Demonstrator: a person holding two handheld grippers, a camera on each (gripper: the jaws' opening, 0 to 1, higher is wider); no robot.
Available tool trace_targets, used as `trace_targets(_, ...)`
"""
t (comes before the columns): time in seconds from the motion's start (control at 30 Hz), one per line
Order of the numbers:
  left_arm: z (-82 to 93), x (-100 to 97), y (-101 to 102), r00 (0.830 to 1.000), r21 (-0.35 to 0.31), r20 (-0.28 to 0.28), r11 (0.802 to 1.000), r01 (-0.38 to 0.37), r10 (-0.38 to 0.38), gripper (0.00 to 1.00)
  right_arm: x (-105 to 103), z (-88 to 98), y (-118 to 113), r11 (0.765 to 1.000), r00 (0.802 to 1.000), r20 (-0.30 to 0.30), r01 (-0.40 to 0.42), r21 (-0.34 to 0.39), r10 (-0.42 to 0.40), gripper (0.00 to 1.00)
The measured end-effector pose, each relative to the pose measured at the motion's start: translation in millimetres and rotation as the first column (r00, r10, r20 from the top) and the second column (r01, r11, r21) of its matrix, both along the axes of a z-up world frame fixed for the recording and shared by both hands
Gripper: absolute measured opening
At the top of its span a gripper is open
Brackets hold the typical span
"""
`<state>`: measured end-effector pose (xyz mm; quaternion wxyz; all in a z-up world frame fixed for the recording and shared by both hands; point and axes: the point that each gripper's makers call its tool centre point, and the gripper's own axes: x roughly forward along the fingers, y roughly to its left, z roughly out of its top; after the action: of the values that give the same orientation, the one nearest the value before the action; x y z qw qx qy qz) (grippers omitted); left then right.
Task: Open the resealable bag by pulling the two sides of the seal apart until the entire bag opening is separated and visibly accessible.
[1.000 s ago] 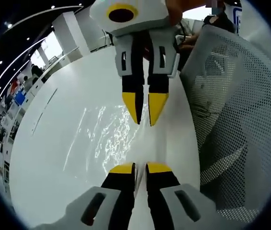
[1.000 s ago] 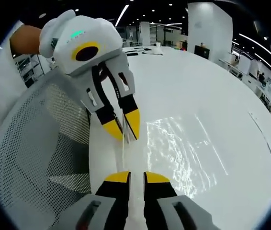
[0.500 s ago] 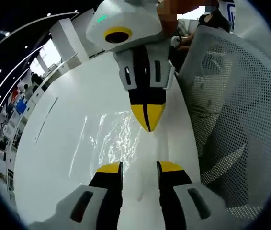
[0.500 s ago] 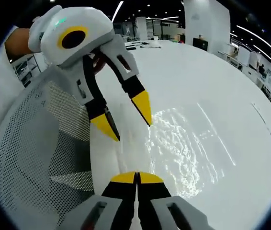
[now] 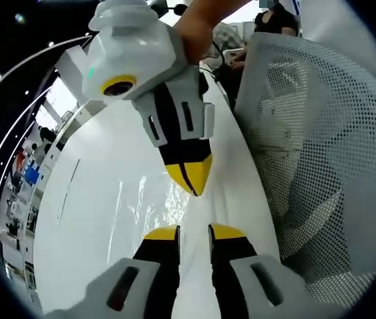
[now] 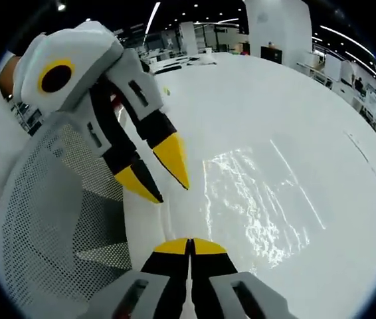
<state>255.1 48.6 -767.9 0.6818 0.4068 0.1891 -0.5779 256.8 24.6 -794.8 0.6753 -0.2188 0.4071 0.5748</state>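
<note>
A clear resealable bag [image 5: 153,203] lies flat on the white table [image 5: 88,226] and shows mostly as crinkled glints. In the left gripper view my left gripper [image 5: 194,232] stands open at the bag's near edge, and my right gripper [image 5: 192,189] comes down from above with its yellow tips together. In the right gripper view the bag [image 6: 254,206] spreads to the right of my right gripper [image 6: 189,246], which is shut at the bag's edge, seemingly pinching it. My left gripper [image 6: 172,193] reaches in from the upper left with its tips apart, just above the bag's edge.
A white mesh chair back [image 5: 307,166] stands against the table's side, also seen as the mesh chair back [image 6: 48,226]. The white table [image 6: 281,113] stretches far beyond the bag. A person's hand holds each gripper. Desks and people are far off.
A second ago my left gripper was shut and my right open. The right has since shut at the bag's edge and the left has opened, then narrowed slightly. Both cameras shifted.
</note>
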Motion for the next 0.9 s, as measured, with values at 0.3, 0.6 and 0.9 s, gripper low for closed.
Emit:
trace_targets(0.3,-1.1,-2.4,-1,0.999,0.021,0.031,0.999,0.035,-0.036,0.09,2,2.7,-1,1.000,1.000,0.006,0.004,0.002,-0.004,0.00)
trace_targets(0.6,8.6,2.1,-7,0.997,-0.003,0.074,0.999,0.038,-0.038,0.04,5,3.0,-3,1.000,1.000,0.005,0.022,-0.002,-0.022,0.00)
trace_targets(0.9,-4.4,-0.9,-2,0.998,0.049,0.041,0.998,0.042,-0.044,0.09,8,8.7,-1,1.000,1.000,0.020,0.015,0.012,-0.015,0.00)
